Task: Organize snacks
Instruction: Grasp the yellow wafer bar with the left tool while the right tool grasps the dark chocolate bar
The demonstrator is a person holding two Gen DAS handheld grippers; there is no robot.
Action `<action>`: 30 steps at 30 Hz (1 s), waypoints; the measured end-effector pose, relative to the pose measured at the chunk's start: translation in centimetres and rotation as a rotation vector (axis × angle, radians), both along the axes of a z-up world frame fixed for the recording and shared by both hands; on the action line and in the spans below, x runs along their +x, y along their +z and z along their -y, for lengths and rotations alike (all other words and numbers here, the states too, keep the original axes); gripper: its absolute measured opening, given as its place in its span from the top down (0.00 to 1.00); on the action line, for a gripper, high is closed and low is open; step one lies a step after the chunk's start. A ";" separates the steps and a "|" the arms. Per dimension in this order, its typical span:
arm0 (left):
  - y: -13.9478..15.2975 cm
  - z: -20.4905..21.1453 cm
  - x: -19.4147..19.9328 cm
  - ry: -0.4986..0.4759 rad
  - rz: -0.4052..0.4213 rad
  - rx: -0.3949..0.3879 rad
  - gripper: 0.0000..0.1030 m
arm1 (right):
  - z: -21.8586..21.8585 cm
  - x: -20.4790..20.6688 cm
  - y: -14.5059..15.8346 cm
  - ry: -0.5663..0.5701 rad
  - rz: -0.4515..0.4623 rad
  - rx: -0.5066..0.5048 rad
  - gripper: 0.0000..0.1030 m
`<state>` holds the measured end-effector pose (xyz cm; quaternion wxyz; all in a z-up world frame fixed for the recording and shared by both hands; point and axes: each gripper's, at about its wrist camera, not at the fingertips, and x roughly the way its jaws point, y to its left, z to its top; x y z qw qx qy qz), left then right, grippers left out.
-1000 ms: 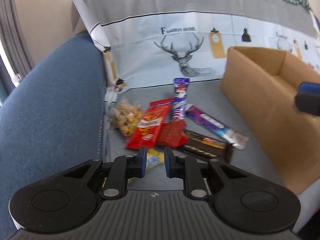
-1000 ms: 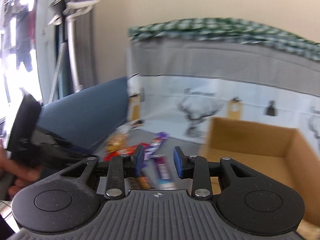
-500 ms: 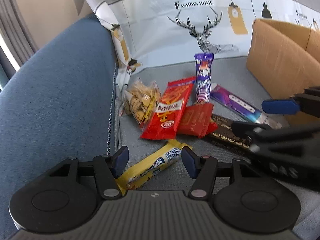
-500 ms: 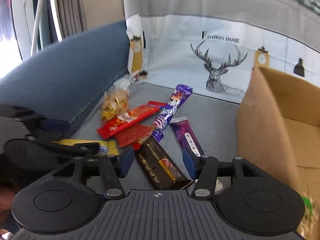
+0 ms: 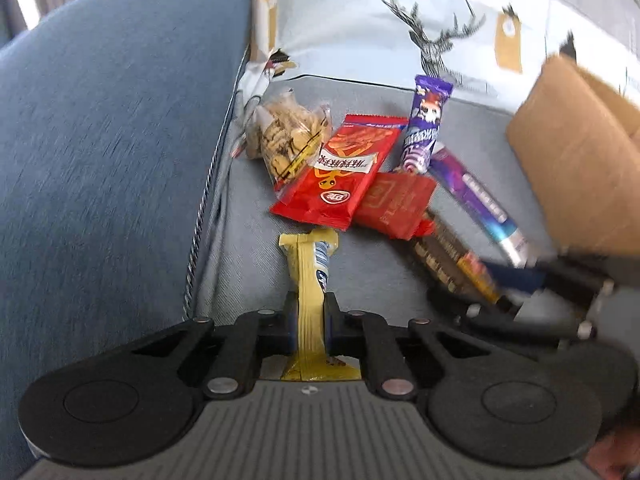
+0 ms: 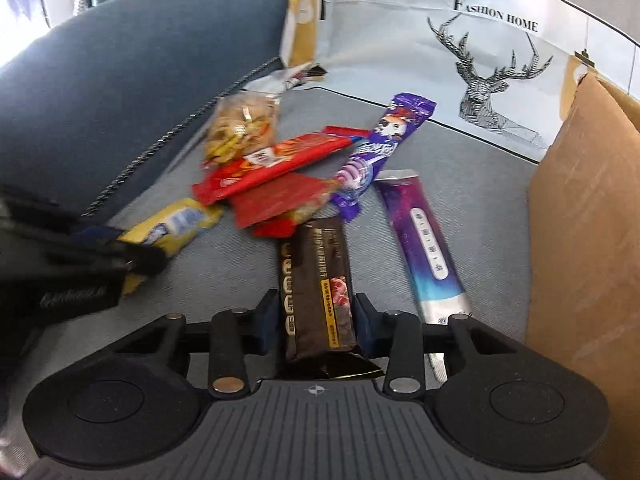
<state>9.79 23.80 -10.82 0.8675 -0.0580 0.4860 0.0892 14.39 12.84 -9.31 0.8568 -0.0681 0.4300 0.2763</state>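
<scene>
Several snacks lie in a pile on the grey sofa seat. My left gripper (image 5: 310,322) is shut on a yellow snack bar (image 5: 310,280), squeezed narrow between the pads; it also shows in the right wrist view (image 6: 172,224). My right gripper (image 6: 316,320) is closed around a dark brown chocolate bar (image 6: 318,276), its pads touching both sides; that bar also shows in the left wrist view (image 5: 452,268). Beyond lie a red packet (image 5: 340,172), a smaller red pack (image 5: 396,204), a clear cookie bag (image 5: 286,136), a purple cartoon bar (image 5: 426,124) and a purple-blue stick (image 6: 424,240).
A cardboard box (image 6: 588,216) stands open at the right, next to the snacks. A blue sofa arm (image 5: 104,120) rises on the left. A deer-print cover (image 6: 480,52) hangs over the backrest behind the pile.
Both grippers dropped to the seat and closed: the left on the yellow bar, the right around the brown bar. Half a second ago both were open above them.
</scene>
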 end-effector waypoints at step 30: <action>-1.3 2.4 -4.9 0.045 -0.174 -0.235 0.68 | 7.5 -10.7 0.0 0.023 -0.045 0.007 0.49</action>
